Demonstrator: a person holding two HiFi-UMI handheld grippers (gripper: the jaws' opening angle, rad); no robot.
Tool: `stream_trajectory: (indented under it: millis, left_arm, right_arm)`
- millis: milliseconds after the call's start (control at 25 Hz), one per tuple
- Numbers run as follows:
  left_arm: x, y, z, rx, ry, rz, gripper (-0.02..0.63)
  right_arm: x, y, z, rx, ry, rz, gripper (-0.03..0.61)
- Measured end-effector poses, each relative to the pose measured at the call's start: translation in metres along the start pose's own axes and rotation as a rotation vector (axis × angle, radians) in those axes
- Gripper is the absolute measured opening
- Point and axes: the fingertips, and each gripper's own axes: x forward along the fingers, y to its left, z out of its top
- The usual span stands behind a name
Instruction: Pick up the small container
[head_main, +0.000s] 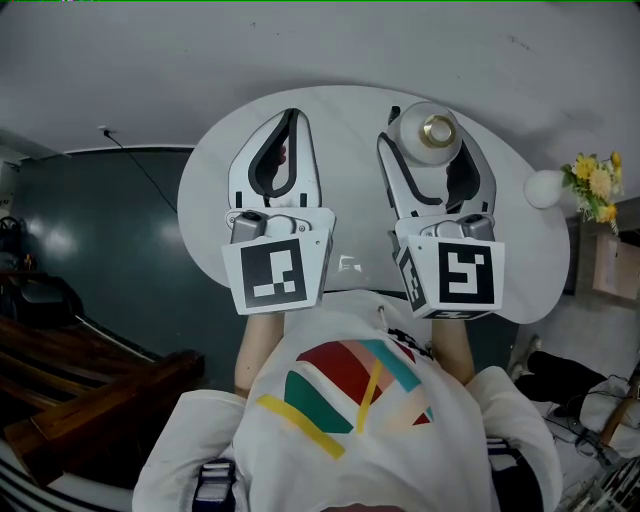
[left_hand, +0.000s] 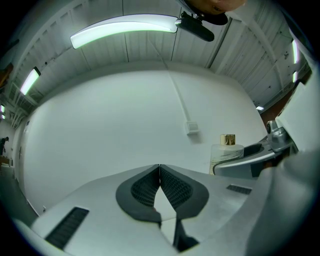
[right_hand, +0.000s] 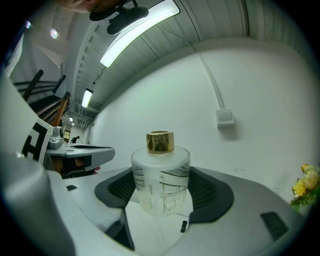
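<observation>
The small container (head_main: 437, 130) is a frosted white bottle with a gold cap. It stands upright between the jaws of my right gripper (head_main: 437, 138), which is shut on it above the far side of the white round table (head_main: 350, 230). In the right gripper view the bottle (right_hand: 161, 180) fills the gap and both dark pads press on its sides. The left gripper view shows the same bottle (left_hand: 226, 151) at the right, with one right finger across it. My left gripper (head_main: 292, 115) hovers beside it to the left, shut and empty, its pads (left_hand: 172, 187) meeting at the tips.
Yellow flowers (head_main: 595, 180) and a white ball-shaped object (head_main: 545, 187) sit at the table's right end. A small wall box with a cable (right_hand: 225, 117) hangs on the white wall ahead. Dark floor and wooden furniture (head_main: 90, 390) lie to the left.
</observation>
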Motion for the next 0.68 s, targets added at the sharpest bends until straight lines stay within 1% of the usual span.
stream_trajectory:
  millis: [160,400,680]
  left_arm:
    - [-0.001,0.004,-0.001,0.001,0.001,0.009,0.018]
    - [-0.002,0.012,-0.003,-0.030,0.009,0.015,0.018]
    - [-0.002,0.025,-0.003,-0.029,0.006,0.029,0.018]
  right_arm:
    - [0.000,0.001,0.001,-0.029,-0.003,-0.009,0.334]
    - [0.003,0.006,-0.004,-0.034,0.017,0.006,0.334]
    - [0.013,0.018,-0.009,-0.026,0.035,0.027,0.334]
